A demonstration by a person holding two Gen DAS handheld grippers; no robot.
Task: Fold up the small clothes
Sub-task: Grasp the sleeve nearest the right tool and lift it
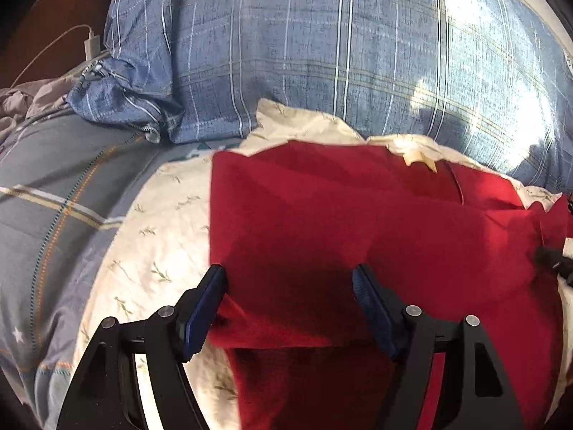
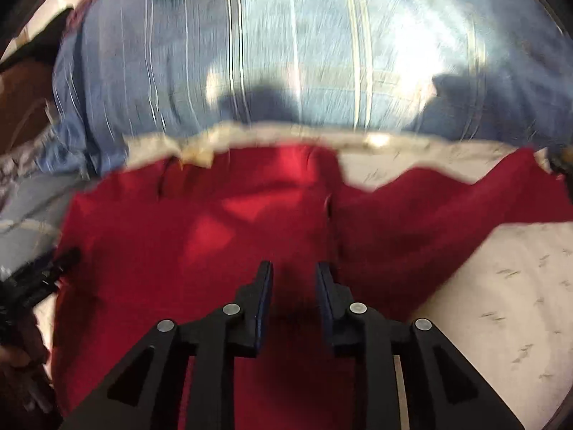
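A red garment (image 1: 358, 215) lies spread on a cream leaf-print cloth (image 1: 154, 243), with a pale neck label (image 1: 417, 159) at its far edge. My left gripper (image 1: 288, 279) stands wide open over the garment's near left part, and the cloth lies below the jaws rather than pinched. In the right wrist view, which is blurred, the same red garment (image 2: 215, 233) fills the middle. My right gripper (image 2: 294, 268) hangs just above it, its jaws a small gap apart with nothing pressed between them.
A large blue plaid pillow (image 1: 322, 53) rises behind the garment and is partly sunlit. A grey striped duvet (image 1: 53, 179) lies to the left. A white charger with its cable (image 1: 92, 44) sits far left. The cream cloth (image 2: 501, 286) extends to the right.
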